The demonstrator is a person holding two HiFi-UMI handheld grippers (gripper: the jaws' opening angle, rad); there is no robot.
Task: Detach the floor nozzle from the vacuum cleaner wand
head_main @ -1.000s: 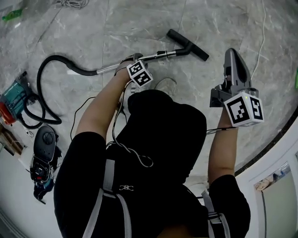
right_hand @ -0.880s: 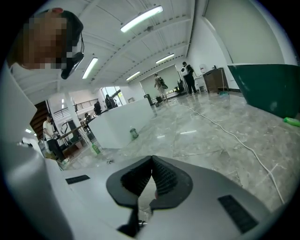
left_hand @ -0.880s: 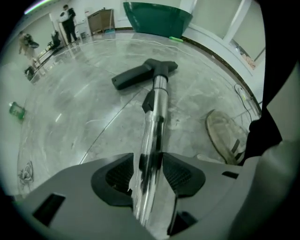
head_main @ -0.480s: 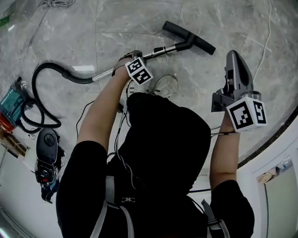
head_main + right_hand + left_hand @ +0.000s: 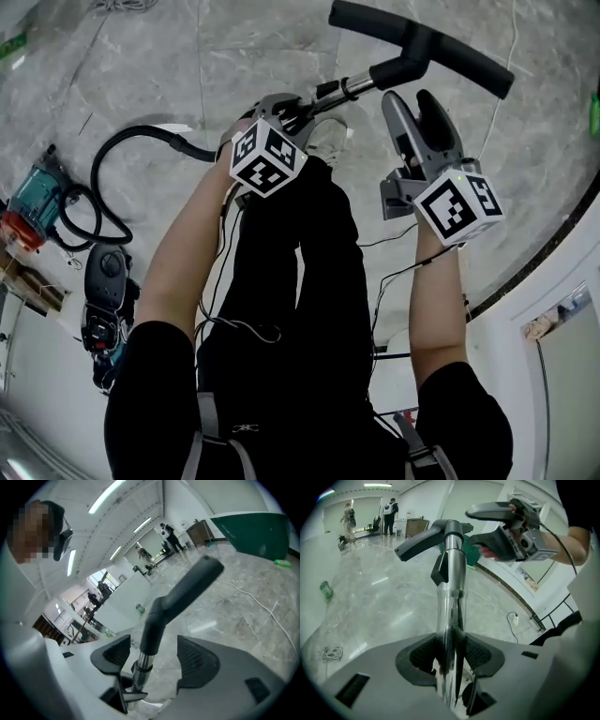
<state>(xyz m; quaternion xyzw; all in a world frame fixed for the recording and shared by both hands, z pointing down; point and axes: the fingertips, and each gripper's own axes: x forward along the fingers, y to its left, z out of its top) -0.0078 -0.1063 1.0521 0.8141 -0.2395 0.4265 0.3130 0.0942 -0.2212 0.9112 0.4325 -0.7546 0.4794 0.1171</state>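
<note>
My left gripper point(image 5: 294, 109) is shut on the metal wand point(image 5: 348, 87) and holds it off the floor; in the left gripper view the wand point(image 5: 451, 597) runs up between the pressing pads of that gripper point(image 5: 451, 649). The black floor nozzle point(image 5: 424, 47) sits on the wand's far end. My right gripper point(image 5: 412, 101) is right beside the nozzle's neck. Its jaws have just been opening, and in the right gripper view the neck point(image 5: 154, 616) stands between the spread pads of this gripper point(image 5: 152, 645) without touching either.
A black hose point(image 5: 131, 141) curves from the wand to the left. A vacuum body point(image 5: 103, 291) and a teal machine point(image 5: 30, 192) lie on the marble floor at the left. A white cable point(image 5: 518, 56) runs at the right, near a dark wall edge point(image 5: 553, 253).
The left gripper has lifted the wand, so the nozzle is up off the floor and nearer. The right gripper has moved left to the nozzle's neck and its jaws have opened.
</note>
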